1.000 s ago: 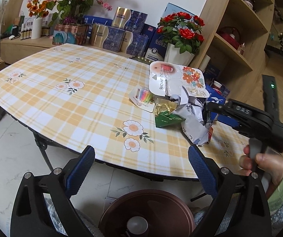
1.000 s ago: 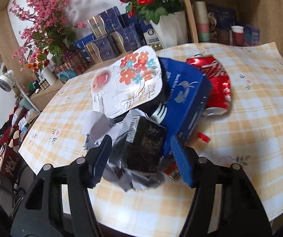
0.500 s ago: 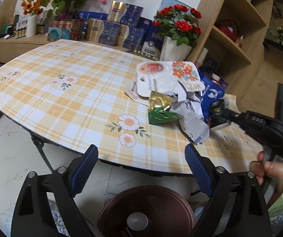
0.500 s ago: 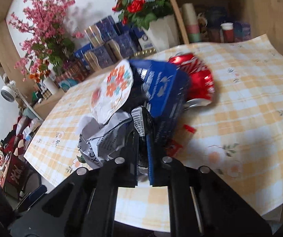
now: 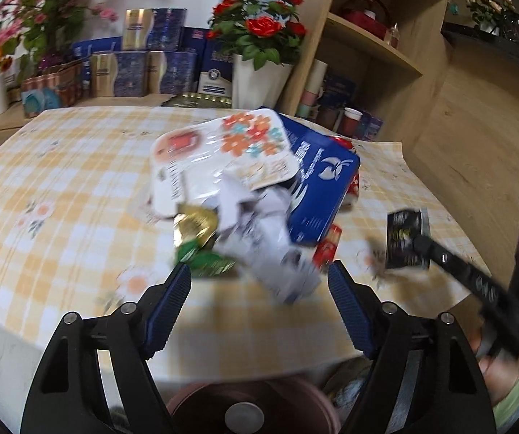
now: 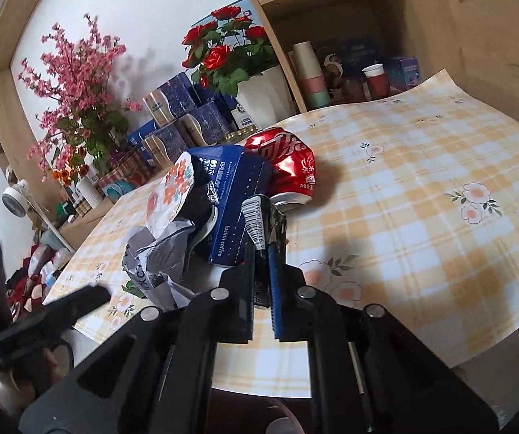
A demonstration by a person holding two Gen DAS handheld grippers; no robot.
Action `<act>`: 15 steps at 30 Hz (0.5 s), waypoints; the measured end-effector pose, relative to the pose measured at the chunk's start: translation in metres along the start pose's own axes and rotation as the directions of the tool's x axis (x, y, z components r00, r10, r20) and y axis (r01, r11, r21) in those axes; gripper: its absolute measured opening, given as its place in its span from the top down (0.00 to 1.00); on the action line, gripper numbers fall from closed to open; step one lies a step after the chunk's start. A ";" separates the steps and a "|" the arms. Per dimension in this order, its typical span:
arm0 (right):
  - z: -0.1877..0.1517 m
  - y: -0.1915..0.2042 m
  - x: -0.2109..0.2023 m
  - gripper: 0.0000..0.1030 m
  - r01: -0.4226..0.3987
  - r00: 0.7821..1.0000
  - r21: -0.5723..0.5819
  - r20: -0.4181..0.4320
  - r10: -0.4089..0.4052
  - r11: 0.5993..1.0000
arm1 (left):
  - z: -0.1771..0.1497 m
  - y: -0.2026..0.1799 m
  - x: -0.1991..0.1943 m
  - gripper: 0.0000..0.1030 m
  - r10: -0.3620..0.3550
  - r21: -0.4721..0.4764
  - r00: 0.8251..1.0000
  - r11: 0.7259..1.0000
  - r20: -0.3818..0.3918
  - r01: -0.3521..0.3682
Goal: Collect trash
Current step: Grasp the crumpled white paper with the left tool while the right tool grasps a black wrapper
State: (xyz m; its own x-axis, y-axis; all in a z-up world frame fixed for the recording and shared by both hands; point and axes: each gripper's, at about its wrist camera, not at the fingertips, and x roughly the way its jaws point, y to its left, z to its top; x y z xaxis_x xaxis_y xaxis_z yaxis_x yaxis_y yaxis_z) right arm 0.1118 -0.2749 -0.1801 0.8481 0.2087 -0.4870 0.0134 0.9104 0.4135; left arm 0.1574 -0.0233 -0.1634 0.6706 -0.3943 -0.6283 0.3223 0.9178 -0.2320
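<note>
The right gripper (image 6: 262,253) pinches a flat black foil sachet (image 5: 404,238) off the table's (image 6: 422,195) near edge for binning; the left gripper (image 5: 259,289) gapes, empty.

left gripper (image 5: 259,300): jaws wide apart | right gripper (image 6: 263,253): clamped, apparently raised

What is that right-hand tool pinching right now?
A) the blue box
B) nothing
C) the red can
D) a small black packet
D: the right gripper is shut on the black packet, lifted clear of the pile; the red can lies on the table.
</note>
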 end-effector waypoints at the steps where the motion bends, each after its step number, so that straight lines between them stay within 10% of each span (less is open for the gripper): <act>1: -0.001 -0.002 -0.001 0.89 -0.005 1.000 -0.001 0.005 0.005 1.000 | 0.007 -0.004 0.007 0.26 0.014 0.008 1.000 1.000 -0.011 -0.014; 15: -0.006 -0.016 0.006 0.90 -0.079 0.997 0.030 0.003 0.079 0.996 | 0.029 -0.008 0.074 0.33 0.209 0.114 0.971 0.974 -0.115 -0.196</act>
State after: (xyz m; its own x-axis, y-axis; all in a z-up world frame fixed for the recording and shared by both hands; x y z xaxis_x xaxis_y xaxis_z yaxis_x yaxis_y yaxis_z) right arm 0.1132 -0.2857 -0.1942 0.8479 0.2786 -0.4510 -0.0372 0.8799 0.4737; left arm 0.2242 -0.0613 -0.1866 0.6419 -0.1854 -0.7440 0.2582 0.9659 -0.0180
